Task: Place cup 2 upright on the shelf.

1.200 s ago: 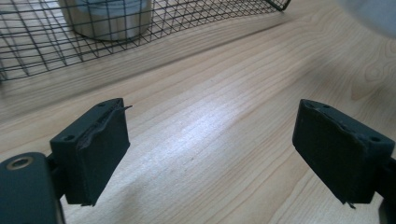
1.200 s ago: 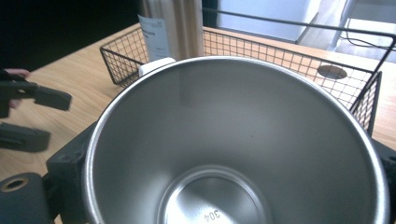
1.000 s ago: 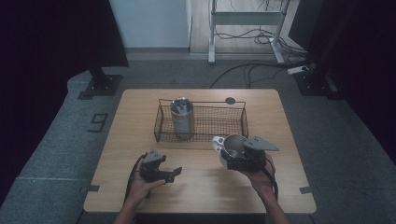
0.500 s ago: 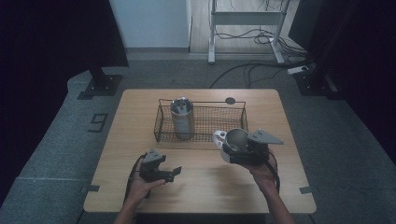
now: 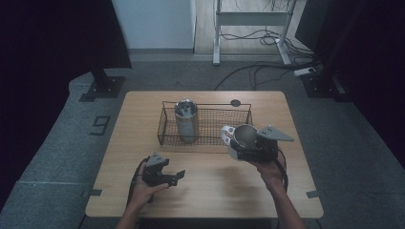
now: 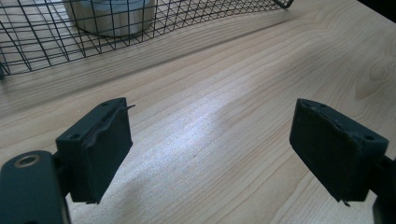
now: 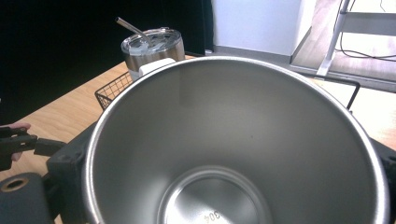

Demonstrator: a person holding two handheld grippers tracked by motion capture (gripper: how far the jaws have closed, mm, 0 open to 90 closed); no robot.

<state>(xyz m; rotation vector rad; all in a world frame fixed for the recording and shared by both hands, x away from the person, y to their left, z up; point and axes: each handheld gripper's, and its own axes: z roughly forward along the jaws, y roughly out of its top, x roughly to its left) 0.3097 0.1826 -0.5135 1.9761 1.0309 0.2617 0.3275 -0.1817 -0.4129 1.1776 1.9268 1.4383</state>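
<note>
An empty steel cup point(image 5: 244, 135) is held above the table, just in front of the right end of the black wire basket point(image 5: 224, 121); my right gripper point(image 5: 242, 145) is shut on it. The right gripper view looks straight into the cup's shiny inside point(image 7: 233, 154). A white part point(image 5: 226, 134) sticks out at its far-left side. In the basket's left part a steel tumbler point(image 5: 186, 120) stands upright with a clear lid and a straw point(image 7: 130, 25). My left gripper point(image 5: 175, 175) rests low over the front left of the table, open, with bare wood between its pads point(image 6: 100, 149).
The wooden table point(image 5: 210, 191) has free surface between the two hands and in front of the basket. A dark round hole point(image 5: 235, 102) sits near its far edge. Cables and a metal frame point(image 5: 248, 19) lie on the floor beyond.
My right gripper has carried the cup a little away from the person, toward the basket's right front corner. The left gripper has stayed in place.
</note>
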